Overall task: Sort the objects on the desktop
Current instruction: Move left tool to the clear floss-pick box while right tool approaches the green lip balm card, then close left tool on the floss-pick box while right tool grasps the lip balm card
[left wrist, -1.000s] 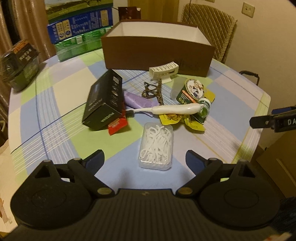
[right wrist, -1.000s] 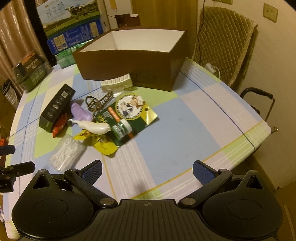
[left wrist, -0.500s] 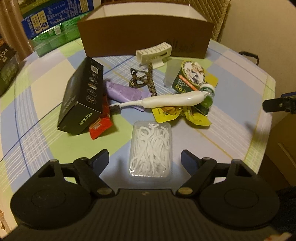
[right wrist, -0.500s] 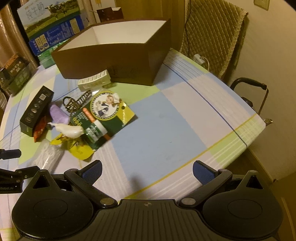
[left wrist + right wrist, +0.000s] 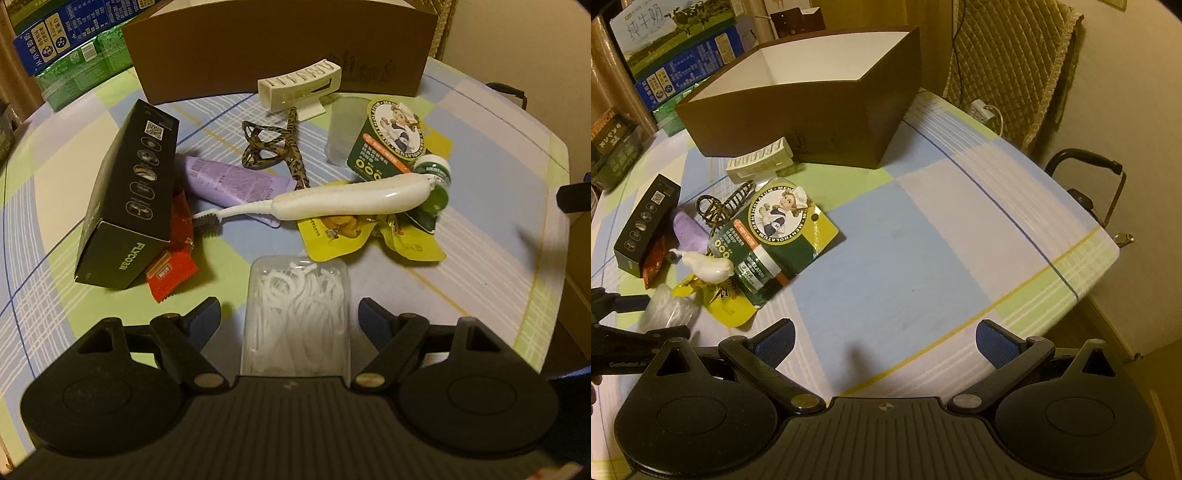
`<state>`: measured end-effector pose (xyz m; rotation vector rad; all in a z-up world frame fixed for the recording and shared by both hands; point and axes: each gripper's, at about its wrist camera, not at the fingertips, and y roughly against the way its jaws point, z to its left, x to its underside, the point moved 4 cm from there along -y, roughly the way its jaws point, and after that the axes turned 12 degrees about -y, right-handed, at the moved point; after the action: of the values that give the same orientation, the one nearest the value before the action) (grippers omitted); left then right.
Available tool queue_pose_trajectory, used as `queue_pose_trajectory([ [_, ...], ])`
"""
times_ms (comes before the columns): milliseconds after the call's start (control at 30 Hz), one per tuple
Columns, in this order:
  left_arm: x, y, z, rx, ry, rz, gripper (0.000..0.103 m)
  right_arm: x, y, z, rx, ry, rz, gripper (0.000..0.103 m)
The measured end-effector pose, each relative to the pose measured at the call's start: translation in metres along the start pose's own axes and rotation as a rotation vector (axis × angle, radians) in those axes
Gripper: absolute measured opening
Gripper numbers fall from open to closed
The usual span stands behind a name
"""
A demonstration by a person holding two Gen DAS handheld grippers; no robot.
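A clear box of white floss picks [image 5: 295, 314] lies on the checked tablecloth between the fingers of my left gripper [image 5: 290, 319]. The jaws are closing and a gap shows on each side of the box. Beyond it lie a white electric toothbrush [image 5: 343, 201], a black carton [image 5: 129, 206], a purple tube [image 5: 229, 182], a red sachet [image 5: 171, 271], yellow packets [image 5: 343, 236] and a green lip balm card [image 5: 391, 144]. My right gripper [image 5: 884, 343] hovers open over bare cloth, to the right of the pile; the floss box [image 5: 670, 312] and left gripper's fingers [image 5: 628, 302] show at its left edge.
A large brown open box [image 5: 820, 118] stands at the back of the table, a white rack [image 5: 299, 88] in front of it. A leopard hair clip [image 5: 273, 147] and frosted cup [image 5: 345, 129] lie nearby. Milk cartons [image 5: 679, 48] and a padded chair [image 5: 1008, 62] stand behind.
My left gripper has come down and forward over the floss box, and its fingers have narrowed around it. The right gripper has drifted slightly lower and stays open.
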<state>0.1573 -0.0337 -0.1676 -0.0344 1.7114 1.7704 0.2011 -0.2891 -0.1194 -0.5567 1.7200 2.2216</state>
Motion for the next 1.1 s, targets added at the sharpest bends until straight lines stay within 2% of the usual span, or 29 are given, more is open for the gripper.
queue_pose_trajectory([
  [167,0.001,-0.001,0.002,0.021,0.032,-0.010,0.061,-0.004,-0.003,0.006,-0.019,0.032,0.006,0.101],
  [200,0.002,-0.001,0.003,0.027,0.039,-0.016,0.053,-0.005,-0.003,0.007,-0.021,0.039,0.006,0.101],
  [333,0.008,0.004,0.006,0.017,0.056,-0.014,0.053,-0.011,-0.006,0.015,-0.037,0.081,0.002,0.101],
  [533,0.029,0.014,0.023,-0.029,0.146,0.019,0.053,-0.017,-0.015,0.031,-0.071,0.174,-0.002,0.101],
  [867,0.071,0.038,0.055,-0.140,0.315,0.068,0.052,-0.001,-0.038,0.081,-0.244,0.523,-0.040,0.100],
  [900,0.074,0.040,0.057,-0.150,0.333,0.068,0.052,0.001,-0.041,0.086,-0.263,0.565,-0.052,0.097],
  [967,0.076,0.045,0.059,-0.164,0.357,0.066,0.052,0.005,-0.048,0.093,-0.286,0.640,-0.052,0.071],
  [1100,0.081,0.052,0.058,-0.188,0.391,0.067,0.052,0.007,-0.065,0.099,-0.280,0.719,-0.035,0.060],
])
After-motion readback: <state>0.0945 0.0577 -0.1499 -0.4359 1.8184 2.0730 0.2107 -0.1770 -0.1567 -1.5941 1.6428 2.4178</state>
